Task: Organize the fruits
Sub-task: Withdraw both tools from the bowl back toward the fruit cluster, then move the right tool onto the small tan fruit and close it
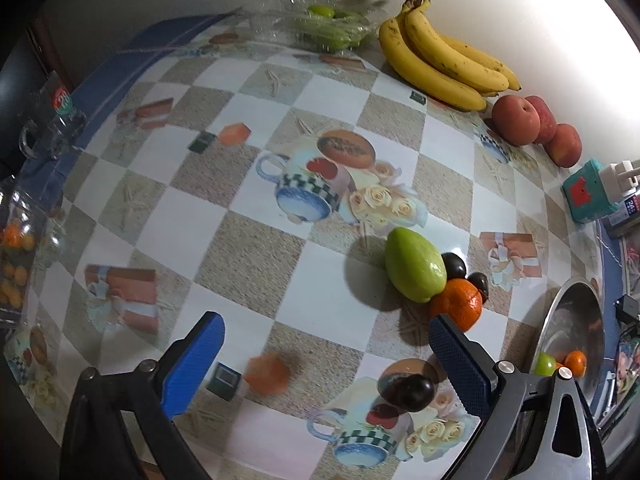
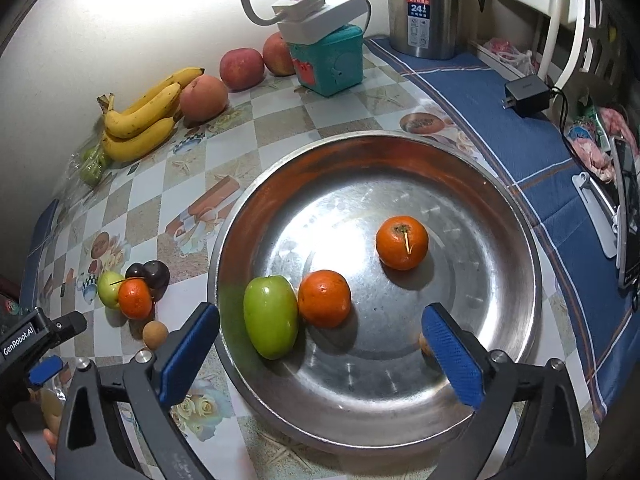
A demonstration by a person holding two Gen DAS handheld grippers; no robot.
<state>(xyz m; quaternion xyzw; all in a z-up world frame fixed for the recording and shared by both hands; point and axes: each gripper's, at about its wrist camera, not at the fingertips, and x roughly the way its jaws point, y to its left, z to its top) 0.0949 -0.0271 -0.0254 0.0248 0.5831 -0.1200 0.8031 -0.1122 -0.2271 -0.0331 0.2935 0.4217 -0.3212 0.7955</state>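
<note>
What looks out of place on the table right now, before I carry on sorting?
Nothing is spilled or damaged. A few fruits lie loose outside the metal basin: a green fruit, an orange and dark plums huddled together, and one dark plum by itself.

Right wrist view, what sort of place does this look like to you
Most likely a home kitchen or dining table: a printed checked tablecloth with loose fruit on it, a steel thermos jug by a power strip, and a wide metal basin holding fruit.
</note>
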